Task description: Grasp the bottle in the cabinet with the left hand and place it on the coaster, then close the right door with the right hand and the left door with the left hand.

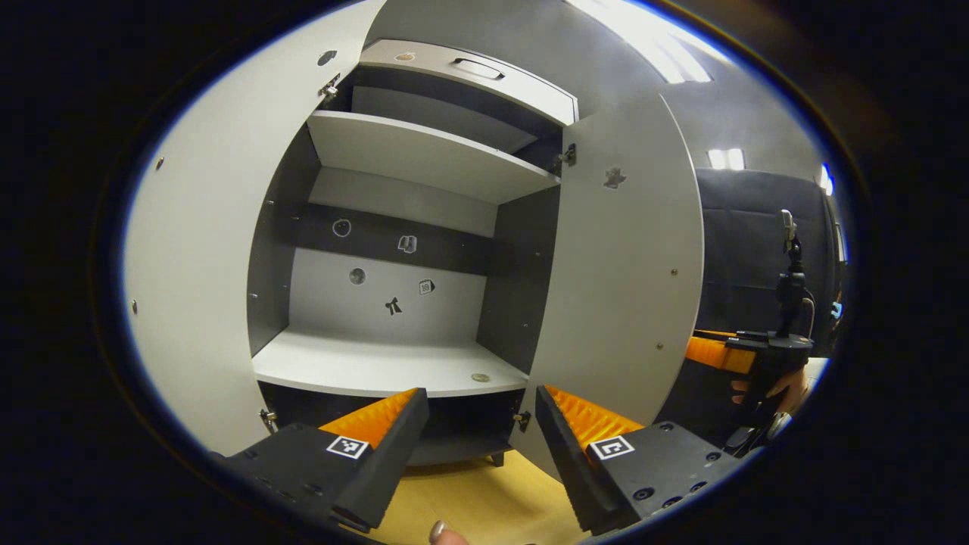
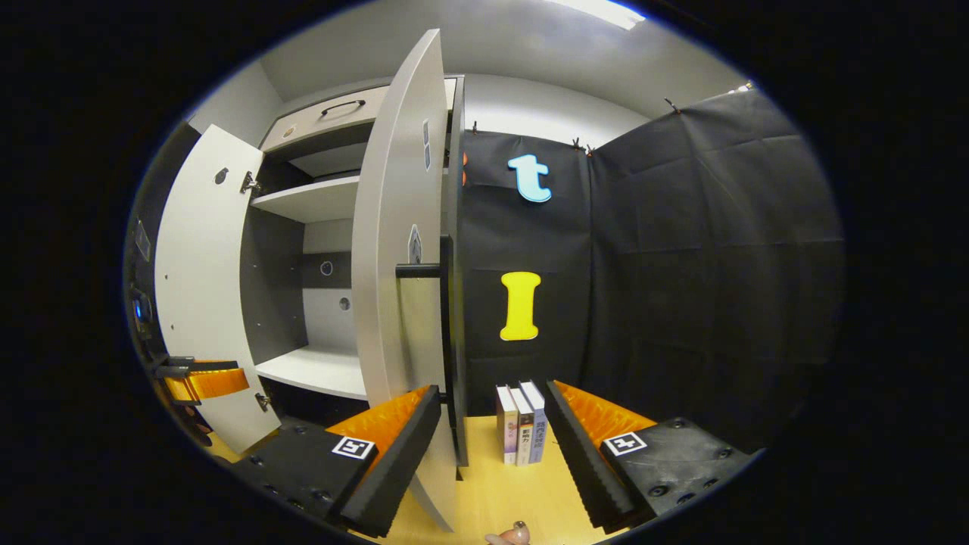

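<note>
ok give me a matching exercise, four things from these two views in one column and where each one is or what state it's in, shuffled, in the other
Things:
1. right door
2. books
3. lower shelf
4. left gripper

States or places:
a. standing upright on the wooden table by the black cloth wall
b. open, nothing between its fingers
c. swung open, edge-on to the right gripper view, with a dark bar handle
d. bare inside the cabinet but for one small round thing near its front edge

Pairs: 1-c, 2-a, 3-d, 4-b
</note>
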{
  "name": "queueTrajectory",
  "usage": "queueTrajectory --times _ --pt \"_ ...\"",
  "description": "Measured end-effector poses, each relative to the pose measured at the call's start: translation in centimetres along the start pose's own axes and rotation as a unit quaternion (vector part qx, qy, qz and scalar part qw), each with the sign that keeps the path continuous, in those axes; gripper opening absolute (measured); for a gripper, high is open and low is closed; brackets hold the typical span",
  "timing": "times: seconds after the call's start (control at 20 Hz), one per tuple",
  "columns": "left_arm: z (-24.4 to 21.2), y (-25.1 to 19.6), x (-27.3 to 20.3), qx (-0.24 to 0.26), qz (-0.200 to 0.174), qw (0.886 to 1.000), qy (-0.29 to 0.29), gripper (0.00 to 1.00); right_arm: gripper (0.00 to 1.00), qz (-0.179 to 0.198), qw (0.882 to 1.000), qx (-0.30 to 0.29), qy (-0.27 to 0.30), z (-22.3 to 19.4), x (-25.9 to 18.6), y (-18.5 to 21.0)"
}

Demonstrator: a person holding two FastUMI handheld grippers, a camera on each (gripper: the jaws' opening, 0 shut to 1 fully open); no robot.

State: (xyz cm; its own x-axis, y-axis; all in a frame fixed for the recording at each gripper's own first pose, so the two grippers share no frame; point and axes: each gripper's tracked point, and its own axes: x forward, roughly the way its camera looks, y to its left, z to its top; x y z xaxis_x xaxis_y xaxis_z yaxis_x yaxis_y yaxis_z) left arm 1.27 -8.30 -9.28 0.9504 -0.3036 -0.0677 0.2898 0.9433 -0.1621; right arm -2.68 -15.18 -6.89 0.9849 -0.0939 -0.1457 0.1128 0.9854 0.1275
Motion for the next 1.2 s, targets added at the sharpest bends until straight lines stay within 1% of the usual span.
queueTrajectory --times 0.1,0.35,0.55,0.7,0.9,1.1,1.2 --pt "0.3 1.1 -1.0 0.02 0.027 0.999 -0.005 0.9 0.94 0.027 1.0 -0.003 0.0 0.0 0.4 1.4" --pt "-0.1 2.8 -3.1 0.03 0.064 0.997 -0.001 0.9 0.95 0.096 0.995 0.004 0.008 -0.7 1.0 6.8" --pt "0.6 4.5 -5.0 0.027 0.083 0.996 -0.016 0.89 0.95 0.129 0.991 0.018 0.017 -1.6 2.4 11.1" --pt "1.5 6.6 -7.1 0.039 0.111 0.993 -0.024 0.89 0.95 0.147 0.988 0.015 0.036 -3.0 3.7 14.4" --pt "2.2 9.6 -10.6 0.054 0.157 0.986 -0.026 0.89 0.96 0.167 0.985 0.004 0.054 -5.0 6.1 18.7" --pt "2.4 12.9 -14.2 0.061 0.21 0.976 -0.02 0.89 0.96 0.155 0.987 -0.005 0.045 -5.3 8.8 21.0" --pt "2.6 14.4 -16.2 0.058 0.234 0.97 -0.02 0.89 0.96 0.141 0.989 -0.009 0.038 -5.5 10.1 21.9"
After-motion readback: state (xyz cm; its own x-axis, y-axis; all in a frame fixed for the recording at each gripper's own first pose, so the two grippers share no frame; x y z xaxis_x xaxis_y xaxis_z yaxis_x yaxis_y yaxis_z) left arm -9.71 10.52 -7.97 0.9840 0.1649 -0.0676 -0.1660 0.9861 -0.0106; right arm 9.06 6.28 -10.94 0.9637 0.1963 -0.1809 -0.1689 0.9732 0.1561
